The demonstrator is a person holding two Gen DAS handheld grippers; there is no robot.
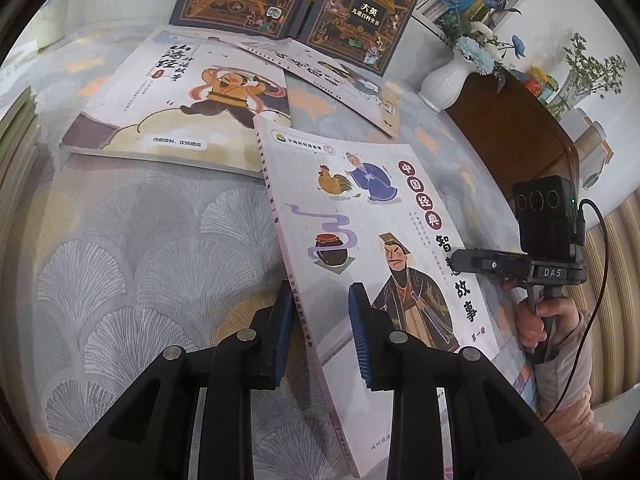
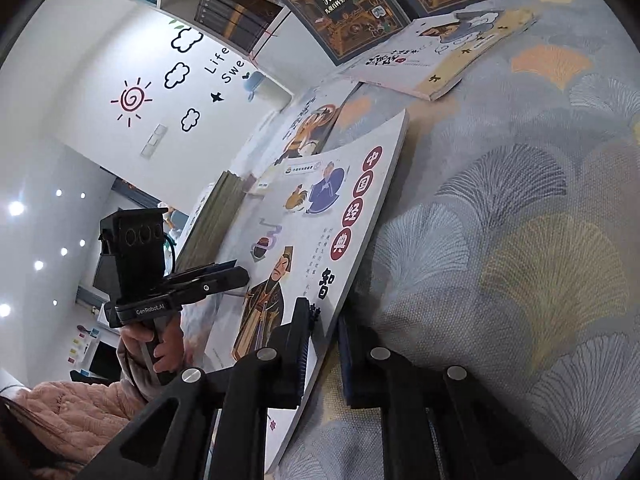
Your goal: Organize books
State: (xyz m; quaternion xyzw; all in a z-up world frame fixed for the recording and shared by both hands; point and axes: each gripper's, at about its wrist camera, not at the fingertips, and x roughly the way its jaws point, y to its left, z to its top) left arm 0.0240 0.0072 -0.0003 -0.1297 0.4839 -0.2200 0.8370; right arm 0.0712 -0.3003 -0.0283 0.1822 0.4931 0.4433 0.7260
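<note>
left gripper (image 1: 320, 336) fingers clamped on spine edge of thin white illustrated paperback book (image 1: 384, 240), right gripper (image 2: 322, 354) fingers clenched on its opposite edge, grey leaf-patterned cloth desk (image 1: 140, 248)

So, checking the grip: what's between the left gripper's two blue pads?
The spine edge of the story book sits between the left gripper pads, clamped with no gap showing, in the left wrist view.
</note>
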